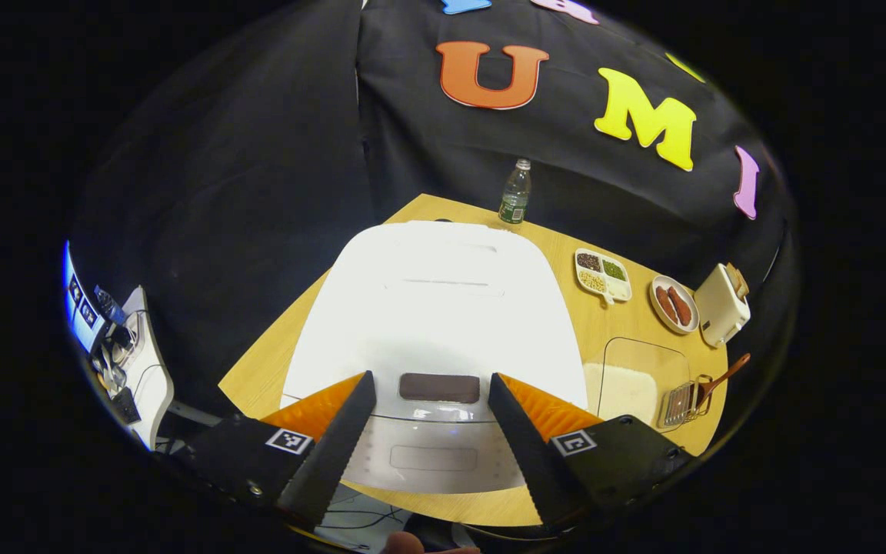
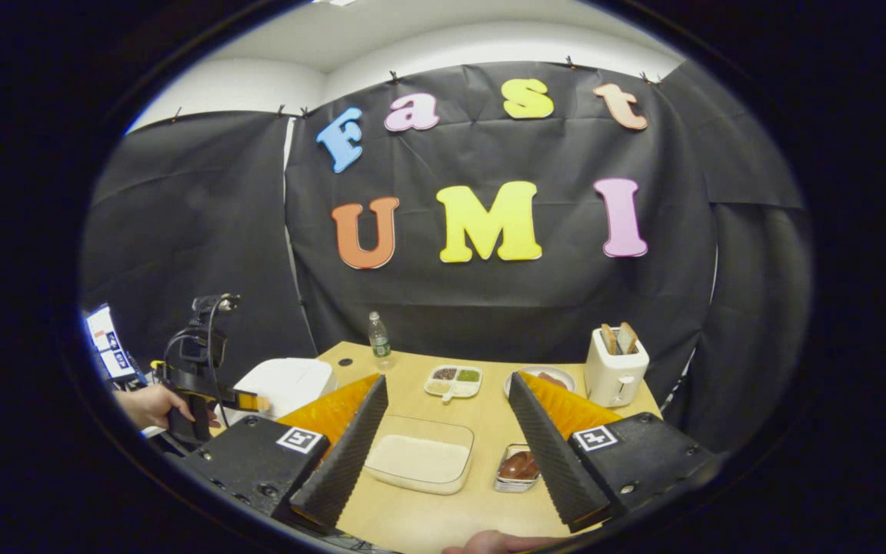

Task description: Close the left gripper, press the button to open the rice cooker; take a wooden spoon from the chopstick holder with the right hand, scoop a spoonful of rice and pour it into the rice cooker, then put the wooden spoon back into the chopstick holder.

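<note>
The white rice cooker stands right before my left gripper with its lid down. Its dark button panel lies between the open fingers, which hover just above the front of the lid. In the right gripper view the cooker sits at the table's left, with a hand holding the left gripper over it. My right gripper is open and holds nothing, above the near table edge. The wooden spoon rests in the metal chopstick holder, beside the clear rice container.
A divided snack dish, a plate of sausages and a white toaster line the back right of the wooden table. A water bottle stands at the far edge. Equipment and a screen sit off the left.
</note>
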`<state>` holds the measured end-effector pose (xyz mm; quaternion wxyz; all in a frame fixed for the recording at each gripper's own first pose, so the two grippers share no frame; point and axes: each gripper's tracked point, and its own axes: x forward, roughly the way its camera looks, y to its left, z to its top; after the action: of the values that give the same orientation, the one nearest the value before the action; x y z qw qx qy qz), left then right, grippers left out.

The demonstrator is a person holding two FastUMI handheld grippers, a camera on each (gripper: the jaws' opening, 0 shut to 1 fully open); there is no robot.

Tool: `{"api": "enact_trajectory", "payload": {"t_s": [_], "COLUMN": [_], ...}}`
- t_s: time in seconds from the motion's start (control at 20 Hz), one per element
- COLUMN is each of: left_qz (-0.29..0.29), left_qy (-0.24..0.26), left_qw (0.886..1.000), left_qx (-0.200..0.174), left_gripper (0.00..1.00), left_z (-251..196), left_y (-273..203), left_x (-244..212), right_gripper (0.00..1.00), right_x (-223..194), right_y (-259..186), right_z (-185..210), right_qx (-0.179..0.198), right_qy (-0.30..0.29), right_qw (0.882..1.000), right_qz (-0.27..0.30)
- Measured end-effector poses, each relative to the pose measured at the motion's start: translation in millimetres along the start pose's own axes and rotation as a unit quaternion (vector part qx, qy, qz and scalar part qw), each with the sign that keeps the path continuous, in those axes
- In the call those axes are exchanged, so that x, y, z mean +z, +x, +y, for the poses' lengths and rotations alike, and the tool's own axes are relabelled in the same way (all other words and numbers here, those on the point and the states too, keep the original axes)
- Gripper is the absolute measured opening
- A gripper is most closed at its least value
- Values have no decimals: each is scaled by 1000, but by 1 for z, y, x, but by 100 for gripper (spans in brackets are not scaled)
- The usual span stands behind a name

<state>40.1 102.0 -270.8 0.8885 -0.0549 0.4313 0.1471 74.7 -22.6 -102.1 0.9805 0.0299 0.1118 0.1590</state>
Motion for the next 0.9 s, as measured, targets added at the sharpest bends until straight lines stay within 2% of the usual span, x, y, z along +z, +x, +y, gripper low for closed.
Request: {"api": "enact_trajectory", "payload": {"t_s": [0.15, 0.5, 0.75, 0.9], "left_qz": [-5, -41, -64, -72], "left_qy": [-18, -11, 10, 3], "left_qw": [1000, 999, 998, 997], "left_qx": [3, -9, -4, -9], "left_gripper": [99, 100, 99, 97], "left_z": [0, -2, -3, -3], "left_y": [3, 4, 3, 0], "left_x": [1, -1, 6, 10], "right_gripper": [99, 100, 99, 100], "right_x": [-1, -14, -8, -3], "right_y": [-2, -7, -10, -14], "right_z": [-1, 10, 23, 25], "right_qx": [-3, 3, 11, 13], "right_qy": [11, 13, 12, 0], "right_qw": [1000, 1000, 1000, 1000], "right_qz": [2, 14, 9, 3]}}
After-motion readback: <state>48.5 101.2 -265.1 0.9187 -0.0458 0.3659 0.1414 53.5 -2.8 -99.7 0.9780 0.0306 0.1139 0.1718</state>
